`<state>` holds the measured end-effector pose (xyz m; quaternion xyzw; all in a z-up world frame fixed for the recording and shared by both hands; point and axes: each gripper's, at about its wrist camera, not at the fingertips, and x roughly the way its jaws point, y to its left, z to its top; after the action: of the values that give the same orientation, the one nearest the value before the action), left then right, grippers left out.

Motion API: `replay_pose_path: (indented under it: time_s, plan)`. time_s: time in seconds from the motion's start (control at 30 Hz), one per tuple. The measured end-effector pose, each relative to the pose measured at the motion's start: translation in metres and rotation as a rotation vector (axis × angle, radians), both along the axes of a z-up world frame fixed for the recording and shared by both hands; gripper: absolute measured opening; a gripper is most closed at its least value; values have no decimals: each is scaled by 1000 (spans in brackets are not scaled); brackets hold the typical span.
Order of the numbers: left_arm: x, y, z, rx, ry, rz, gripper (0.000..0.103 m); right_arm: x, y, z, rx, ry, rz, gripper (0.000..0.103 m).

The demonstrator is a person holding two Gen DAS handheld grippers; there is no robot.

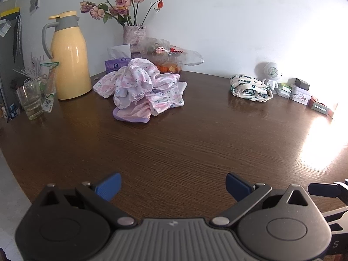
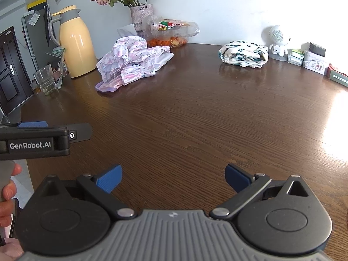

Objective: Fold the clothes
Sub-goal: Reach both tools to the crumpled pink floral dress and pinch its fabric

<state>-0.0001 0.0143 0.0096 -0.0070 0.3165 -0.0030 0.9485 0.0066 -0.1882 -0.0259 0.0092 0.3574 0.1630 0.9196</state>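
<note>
On the wood-grained table (image 1: 174, 148), crumpled floral clothes (image 1: 141, 87).

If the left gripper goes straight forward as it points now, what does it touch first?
Probably only the bare table. The left gripper is open and empty, and its line passes between the pink clothes pile and the folded flowered garment; depth is unclear.

I cannot read the print on the red box (image 1: 321, 108) at the table's right; glare washes it out. The tissue box (image 1: 116, 63) is partly hidden behind the heap of pink clothes (image 1: 141, 87). My hand (image 2: 8, 198) is cut off by the right wrist view's left edge.
</note>
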Motion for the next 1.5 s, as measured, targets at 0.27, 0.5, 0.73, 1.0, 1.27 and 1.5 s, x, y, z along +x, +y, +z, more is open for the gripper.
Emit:
replay_pose_path:
  time_s: [0.27,0.5,0.73,1.0,1.27,1.5]
  plan:
    - [16,17,5,-2,0,12,102,16,14,8,-11,2,25,103]
    - [58,41,22,-3,-26,13,102,49,38,24,-33,-18,61,103]
    - [145,78,33,59,-25,66,102,112,83,42,-79,-64,98,103]
    - [260,109,47,57,-20,124,101,222,156,51,-80,-53,107,92]
    - [358,129,28,47,40,189,96,343,190,42,-42,28,40,75]
    - [392,131,9,68,85,146,71,407,191,16,34,163,13,29]
